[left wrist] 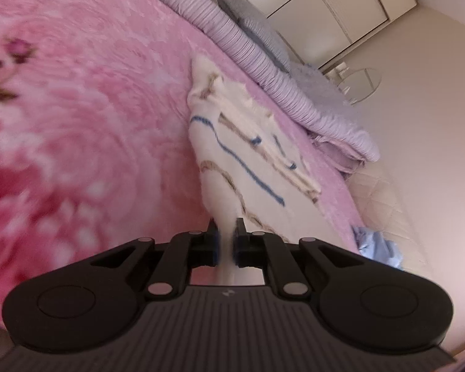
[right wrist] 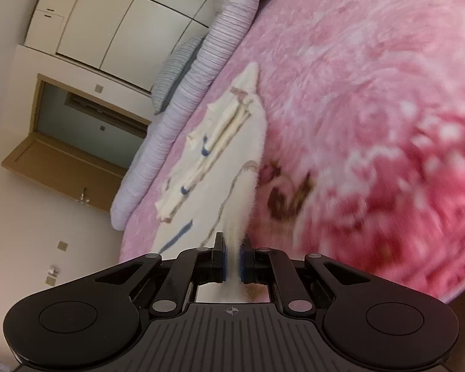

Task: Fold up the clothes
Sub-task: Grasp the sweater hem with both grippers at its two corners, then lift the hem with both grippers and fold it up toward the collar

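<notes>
A cream fuzzy sweater (left wrist: pixel 241 155) with blue and brown stripes lies partly folded on a pink floral blanket (left wrist: pixel 86 124). My left gripper (left wrist: pixel 226 241) is shut on one edge of the sweater, the cloth pinched between its blue pads. My right gripper (right wrist: pixel 232 260) is shut on another edge of the same sweater (right wrist: pixel 226 155), which stretches away from the jaws over the blanket (right wrist: pixel 372 108). Both views are tilted and blurred.
A lilac ribbed quilt roll (left wrist: pixel 263 59) and a grey pillow (left wrist: pixel 254 28) lie along the bed's far side. A light blue garment (left wrist: pixel 378 245) sits at the bed edge. White wardrobes (right wrist: pixel 108 15) and a wooden door frame (right wrist: pixel 62 142) stand beyond.
</notes>
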Available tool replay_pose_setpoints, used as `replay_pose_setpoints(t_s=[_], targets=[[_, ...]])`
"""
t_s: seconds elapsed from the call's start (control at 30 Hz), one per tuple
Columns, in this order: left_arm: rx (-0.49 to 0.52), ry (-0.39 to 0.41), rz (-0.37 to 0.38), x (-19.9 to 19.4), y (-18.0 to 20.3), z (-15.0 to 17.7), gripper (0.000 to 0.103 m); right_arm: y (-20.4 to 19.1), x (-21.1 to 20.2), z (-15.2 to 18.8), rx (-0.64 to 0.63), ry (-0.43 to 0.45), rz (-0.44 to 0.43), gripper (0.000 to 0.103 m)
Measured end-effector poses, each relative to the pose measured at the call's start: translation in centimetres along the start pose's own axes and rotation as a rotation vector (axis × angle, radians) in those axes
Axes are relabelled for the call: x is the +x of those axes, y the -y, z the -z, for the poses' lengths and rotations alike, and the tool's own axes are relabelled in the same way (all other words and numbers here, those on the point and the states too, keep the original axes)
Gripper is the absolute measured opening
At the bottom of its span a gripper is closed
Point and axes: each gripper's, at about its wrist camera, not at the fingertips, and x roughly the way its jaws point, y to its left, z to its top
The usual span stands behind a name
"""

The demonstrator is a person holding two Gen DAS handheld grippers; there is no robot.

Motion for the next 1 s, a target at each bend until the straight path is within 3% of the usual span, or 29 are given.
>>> replay_pose_setpoints(t_s=[0.23,0.33,0.47,0.53,0.6,0.77,0.87,1.0], targets=[[-0.037,-0.010,0.035,-6.4,-0.5,6.1,0.005,0.2,-5.9,6.4,0.021,-0.020,0.010,0.006],[-0.007,-0.054,0.008,-5.6,-1.3,7.8,0.005,1.5,-6.4,8.0,0.044,-0.034,0.055,0.006],[-0.064,-0.050,0.029,-4.2,-2.9,7.5,0.007,2.5,-5.8,8.0,0.069,-0.035,0.070,0.006],[-0.071,-0.053,0.014,-3.7,-3.5,7.2,0.010,2.4,-5.3,7.9,0.063,-0.037,0.059,0.007],[-0.092,-0.080,-0.004,-3.2,-4.3,7.2,0.020,2.7,-5.3,7.9,0.066,-0.039,0.053,0.007],[-0.161,-0.121,0.016,-1.9,-6.3,8.0,0.020,4.2,-5.7,8.5,0.105,-0.041,0.060,0.008],[-0.141,-0.110,0.002,-1.5,-6.8,8.1,0.020,4.6,-5.3,8.6,0.095,-0.041,0.068,0.010],[-0.119,-0.099,0.058,-1.0,-7.6,8.1,0.020,5.2,-4.3,8.5,0.031,-0.042,0.073,0.017]])
